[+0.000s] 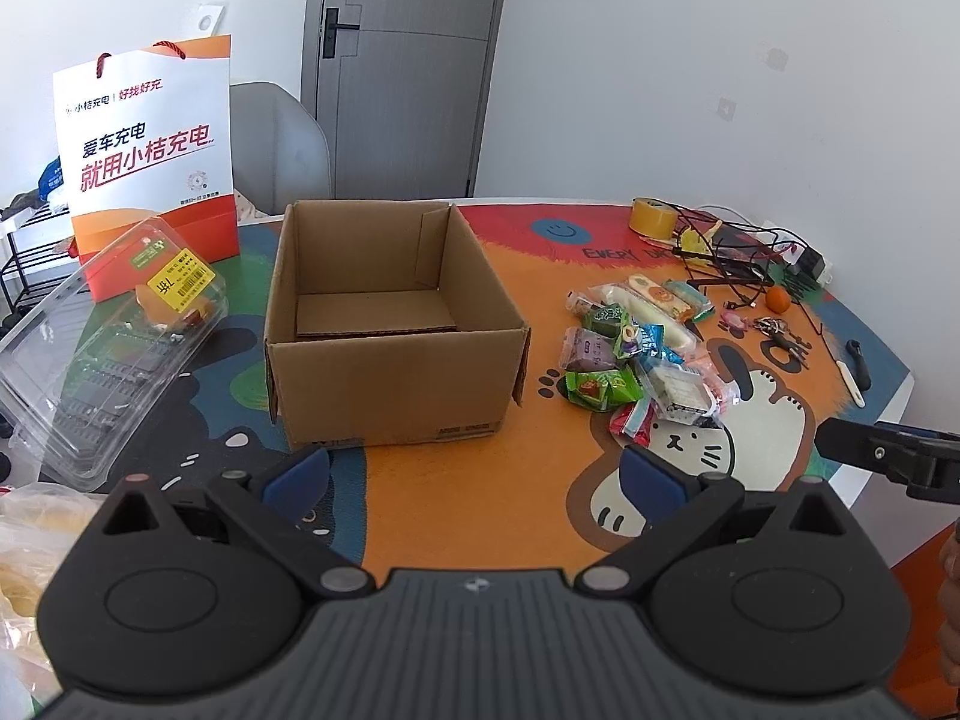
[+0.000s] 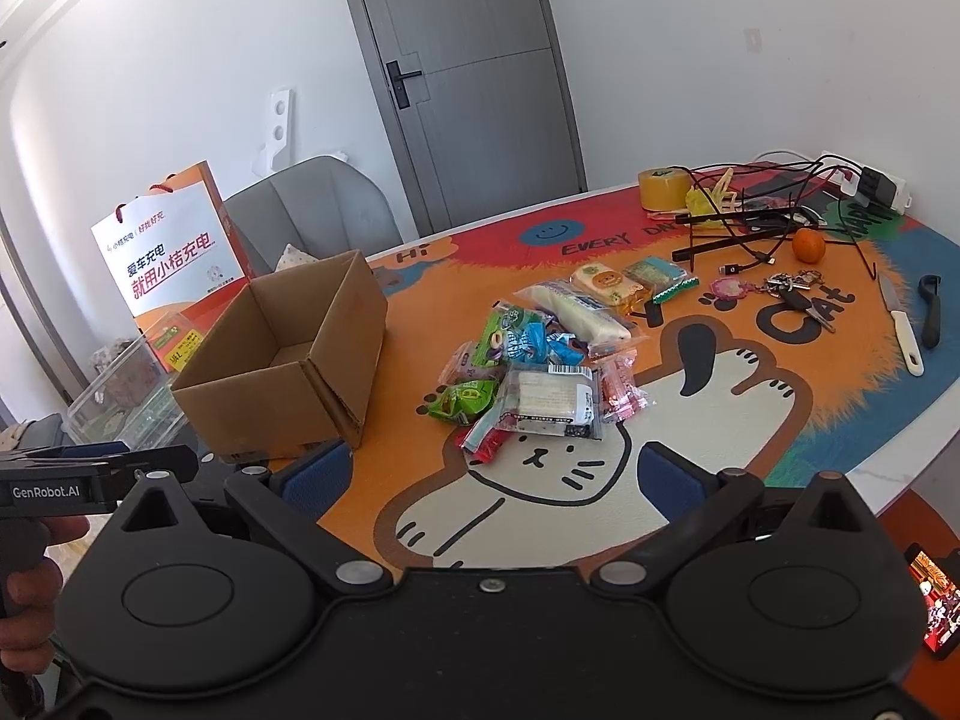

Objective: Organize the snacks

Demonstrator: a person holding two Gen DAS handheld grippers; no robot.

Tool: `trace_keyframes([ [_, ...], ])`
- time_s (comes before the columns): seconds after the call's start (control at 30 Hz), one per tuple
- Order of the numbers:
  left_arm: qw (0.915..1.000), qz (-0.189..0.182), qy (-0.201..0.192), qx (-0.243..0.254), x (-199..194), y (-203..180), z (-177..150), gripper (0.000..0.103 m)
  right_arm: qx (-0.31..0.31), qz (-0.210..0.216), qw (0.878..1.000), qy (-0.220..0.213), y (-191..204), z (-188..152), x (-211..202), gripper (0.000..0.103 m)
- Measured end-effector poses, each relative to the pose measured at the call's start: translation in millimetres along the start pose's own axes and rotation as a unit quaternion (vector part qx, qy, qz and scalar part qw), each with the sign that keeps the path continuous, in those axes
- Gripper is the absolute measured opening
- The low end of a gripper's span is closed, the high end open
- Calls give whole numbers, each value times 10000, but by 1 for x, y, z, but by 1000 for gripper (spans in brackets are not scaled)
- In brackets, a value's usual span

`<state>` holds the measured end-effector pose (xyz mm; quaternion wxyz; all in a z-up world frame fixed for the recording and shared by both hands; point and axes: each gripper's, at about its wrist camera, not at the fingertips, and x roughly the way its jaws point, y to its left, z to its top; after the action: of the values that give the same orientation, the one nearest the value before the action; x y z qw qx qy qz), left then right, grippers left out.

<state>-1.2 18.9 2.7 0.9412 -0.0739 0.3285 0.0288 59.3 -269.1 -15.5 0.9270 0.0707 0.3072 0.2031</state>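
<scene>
**Both claws wide apart, snacks still heaped beside the box**

Left claw (image 1: 474,474) hangs low over the near edge of the surface (image 1: 468,516), its blue pads spread and gripping nothing. Its body hides the nearest strip of the cat-patterned mat. The right claw (image 2: 495,474) is likewise spread and empty; only its tip shows at the right rim of the left wrist view. A hand (image 2: 27,612) at the lower left of the right wrist view is cut off by the frame.

Bare mat lies between the claws and the snack pile (image 2: 540,360), and a clear lane separates the pile from the cardboard box (image 1: 390,324) to its left. The box stands open, flaps down inside, nothing in it. The pile is a loose overlapping heap of green, blue, purple, red and clear wrappers; print is too small to read.
</scene>
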Motion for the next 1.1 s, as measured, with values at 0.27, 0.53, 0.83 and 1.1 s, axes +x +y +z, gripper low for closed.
trace_keyframes([
  [0.27,10000,-3,7,16,0,0,0,102,12,-7,10000,-3,0,0,1,103],
  [0.53,10000,-4,18,23,0,-1,0,102,33,-19,10000,16,-2,0,1,103],
  [0.83,10000,-12,25,23,0,-2,0,102,29,-26,10000,34,-2,0,2,103],
  [1.1,10000,-6,1,44,0,-3,0,102,45,-33,10000,36,-2,0,2,103],
])
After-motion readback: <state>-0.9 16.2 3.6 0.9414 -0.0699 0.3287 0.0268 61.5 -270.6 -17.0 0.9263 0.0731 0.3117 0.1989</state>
